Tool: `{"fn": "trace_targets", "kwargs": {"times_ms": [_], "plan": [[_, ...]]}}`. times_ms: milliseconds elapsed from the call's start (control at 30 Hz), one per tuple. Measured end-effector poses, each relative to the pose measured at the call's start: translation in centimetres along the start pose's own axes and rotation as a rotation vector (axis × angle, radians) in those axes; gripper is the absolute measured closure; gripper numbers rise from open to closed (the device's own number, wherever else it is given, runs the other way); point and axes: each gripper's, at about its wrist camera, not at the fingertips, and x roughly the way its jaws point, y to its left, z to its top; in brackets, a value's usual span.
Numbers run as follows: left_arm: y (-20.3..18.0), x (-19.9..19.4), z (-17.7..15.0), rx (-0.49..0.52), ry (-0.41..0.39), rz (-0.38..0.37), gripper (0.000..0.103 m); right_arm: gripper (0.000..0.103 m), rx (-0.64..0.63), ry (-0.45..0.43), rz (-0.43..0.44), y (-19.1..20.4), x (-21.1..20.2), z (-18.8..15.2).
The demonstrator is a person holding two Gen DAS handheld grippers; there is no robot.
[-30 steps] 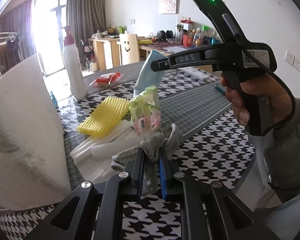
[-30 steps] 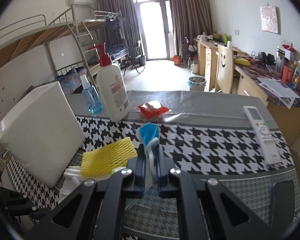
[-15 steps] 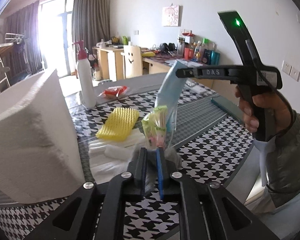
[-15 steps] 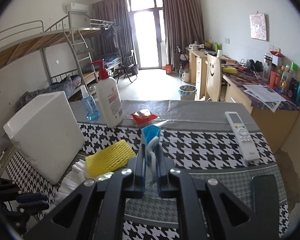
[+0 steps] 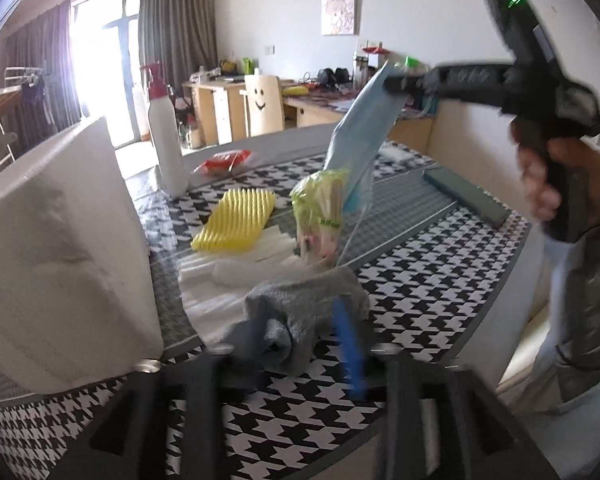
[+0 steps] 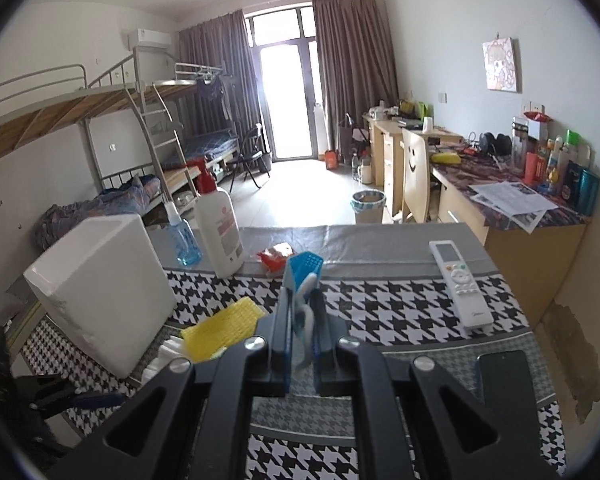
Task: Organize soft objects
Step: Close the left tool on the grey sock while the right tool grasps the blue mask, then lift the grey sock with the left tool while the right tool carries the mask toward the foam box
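I am lifting a bagged mask (image 5: 362, 136) pinched in my right gripper (image 6: 302, 322), toward one o'clock of the sock (image 5: 308, 300), which my left gripper (image 5: 296, 344), jaws just spreading, is releasing onto the pile.

A big white bottle (image 6: 219, 236) with a red pump stands on the table (image 6: 384, 288). A small blue spray bottle (image 6: 184, 240) is just beside it. A white remote (image 6: 460, 284) lies on the checked cloth. A dark phone (image 6: 504, 380) lies near the table's edge. A bunk bed (image 6: 100, 120) is behind. A chair (image 6: 414, 168) has a smiley face.
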Motion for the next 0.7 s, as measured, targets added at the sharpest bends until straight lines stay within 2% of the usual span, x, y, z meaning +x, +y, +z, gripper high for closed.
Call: {"fn": "trace_targets", "kwargs": {"times_ms": [33,100,233,500,567,633,700], "plan": [[-0.1,0.2,0.0,0.006,-0.001,0.006,0.038,0.093,-0.005,-0.009,0.002,0.2,-0.4,0.0],[-0.4,0.7,0.0,0.02,-0.007,0.021,0.033,0.093,-0.017,-0.031,0.004,0.6,-1.3,0.4],[-0.7,2.1,0.2,0.038,0.022,0.02,0.033,0.093,-0.033,-0.056,0.016,1.2,-2.4,0.7],[-0.5,4.5,0.3,0.033,0.067,0.021,0.033,0.093,-0.028,-0.025,0.03,1.1,-2.0,-0.6],[-0.3,4.9,0.3,0.023,0.079,0.018,0.039,0.093,-0.022,-0.016,0.032,1.0,-1.8,-0.9],[-0.3,5.3,0.2,0.019,0.088,0.015,0.056,0.093,-0.015,-0.006,0.034,0.9,-1.6,-1.2],[-0.3,5.5,0.0,0.016,0.093,0.012,0.066,0.093,-0.008,0.005,0.036,0.8,-1.3,-1.6]]}}
